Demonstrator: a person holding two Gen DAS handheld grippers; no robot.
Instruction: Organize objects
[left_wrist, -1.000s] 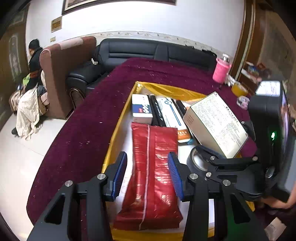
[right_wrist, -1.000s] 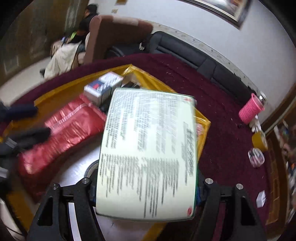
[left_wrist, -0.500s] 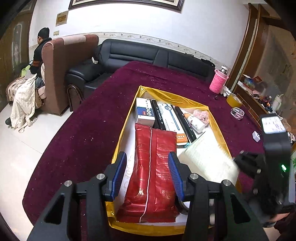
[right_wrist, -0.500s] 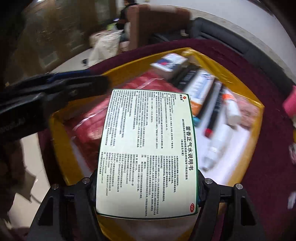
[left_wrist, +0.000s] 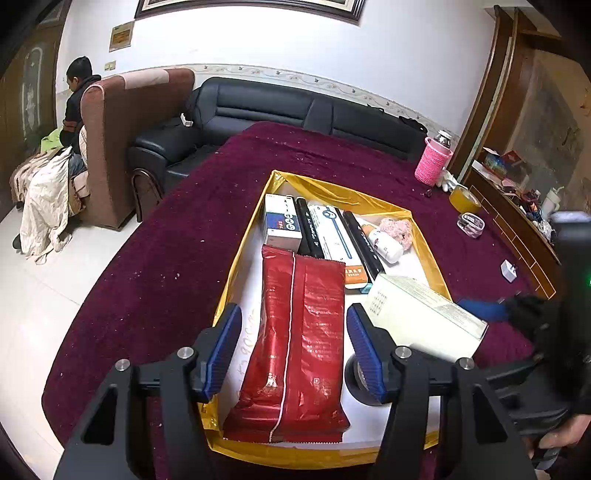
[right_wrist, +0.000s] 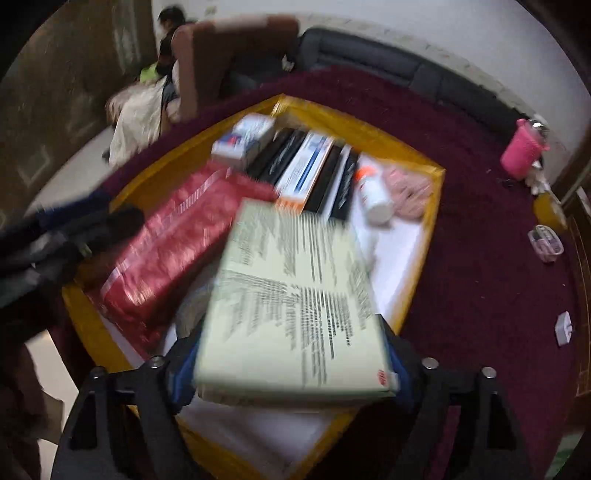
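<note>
A gold-walled tray on the maroon table holds a long red packet, small boxes, dark pens, a white bottle and a pink puff. My left gripper is open, above the red packet's near half, holding nothing. My right gripper is shut on a pale green printed box, held over the tray's near right part; it also shows in the left wrist view. A black tape roll lies under the box, mostly hidden.
A pink bottle, yellow tape, a small clear case and a white plug sit on the table to the right. A black sofa and brown armchair stand beyond the far edge. A person sits at far left.
The right gripper has lowered the printed box and swung it toward the tray's near right corner. The left gripper has pulled back a little and stays open.
</note>
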